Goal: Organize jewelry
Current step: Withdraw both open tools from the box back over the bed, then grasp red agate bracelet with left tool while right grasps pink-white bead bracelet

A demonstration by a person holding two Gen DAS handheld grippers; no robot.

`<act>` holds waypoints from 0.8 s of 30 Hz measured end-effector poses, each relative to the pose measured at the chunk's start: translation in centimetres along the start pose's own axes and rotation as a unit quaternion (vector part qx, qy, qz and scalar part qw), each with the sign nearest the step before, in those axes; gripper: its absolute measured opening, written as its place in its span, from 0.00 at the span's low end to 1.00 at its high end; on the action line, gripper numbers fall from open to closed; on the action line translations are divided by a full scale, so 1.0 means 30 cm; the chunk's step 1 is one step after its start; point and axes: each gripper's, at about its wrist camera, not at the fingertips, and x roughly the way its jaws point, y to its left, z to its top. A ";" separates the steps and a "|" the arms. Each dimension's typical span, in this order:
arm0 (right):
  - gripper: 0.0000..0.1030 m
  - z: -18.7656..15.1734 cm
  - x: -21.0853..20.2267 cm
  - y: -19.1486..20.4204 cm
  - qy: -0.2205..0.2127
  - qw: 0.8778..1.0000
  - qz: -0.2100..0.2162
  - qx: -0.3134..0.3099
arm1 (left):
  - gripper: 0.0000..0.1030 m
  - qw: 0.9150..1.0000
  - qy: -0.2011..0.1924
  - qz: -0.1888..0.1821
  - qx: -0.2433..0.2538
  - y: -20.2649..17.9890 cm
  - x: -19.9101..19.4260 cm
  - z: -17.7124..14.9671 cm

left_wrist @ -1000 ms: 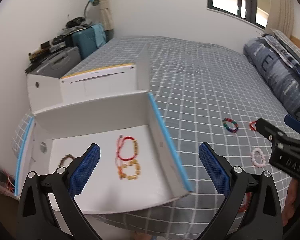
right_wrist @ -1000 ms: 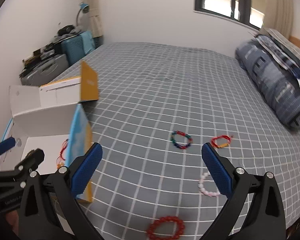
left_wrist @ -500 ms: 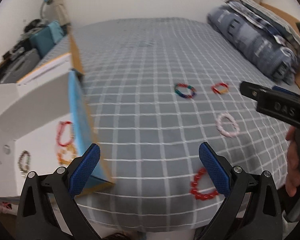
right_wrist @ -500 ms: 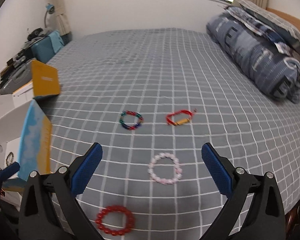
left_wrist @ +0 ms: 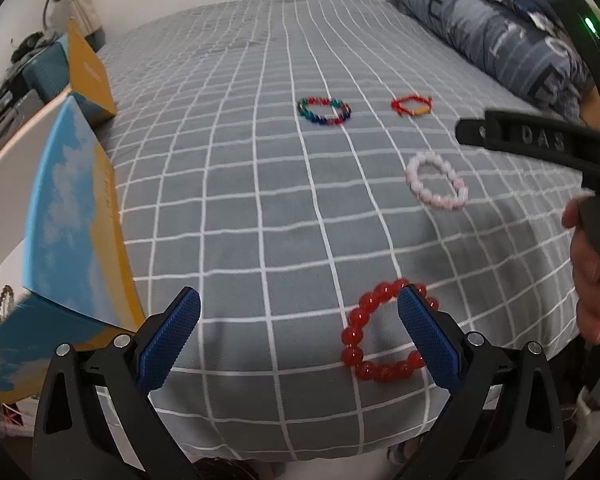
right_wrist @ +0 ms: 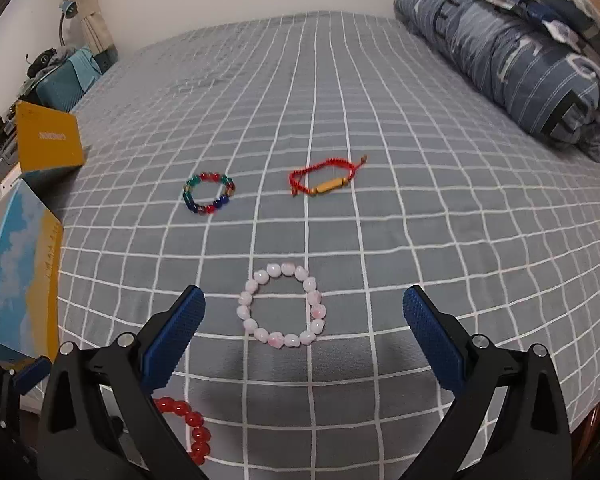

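Several bracelets lie on the grey checked bed. A red bead bracelet (left_wrist: 384,332) sits near the front edge, partly behind the right finger of my open left gripper (left_wrist: 300,340). A pale pink bead bracelet (right_wrist: 282,304) lies just ahead of my open right gripper (right_wrist: 304,334), between its fingers' line. Farther back are a multicoloured bead bracelet (right_wrist: 209,193) and a red cord bracelet (right_wrist: 324,178). The open cardboard box (left_wrist: 72,216) stands at the left; a brown bracelet (left_wrist: 5,300) shows inside it.
A folded blue quilt (right_wrist: 512,56) lies along the bed's right side. Suitcases and clutter (right_wrist: 60,76) stand beyond the bed's left edge. A hand (left_wrist: 590,280) holds the right gripper's handle at the left wrist view's right edge.
Both grippers swung right, away from the box, and dropped closer to the bed. The red bracelet now sits at my left gripper, the pink one in front of my right gripper.
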 end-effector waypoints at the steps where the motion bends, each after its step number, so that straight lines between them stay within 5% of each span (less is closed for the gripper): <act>1: 0.93 -0.001 0.009 0.000 0.004 1.000 -0.001 0.000 | 0.94 1.000 0.002 -0.008 0.001 -0.004 0.009 -0.008; 9: 0.93 -0.009 0.105 0.001 0.030 0.999 0.009 0.008 | 0.94 0.999 0.033 -0.026 0.006 -0.027 0.129 -0.052; 24: 0.93 -0.022 0.242 -0.031 0.070 0.997 0.008 0.034 | 0.94 0.999 0.023 -0.020 0.015 -0.041 0.175 -0.056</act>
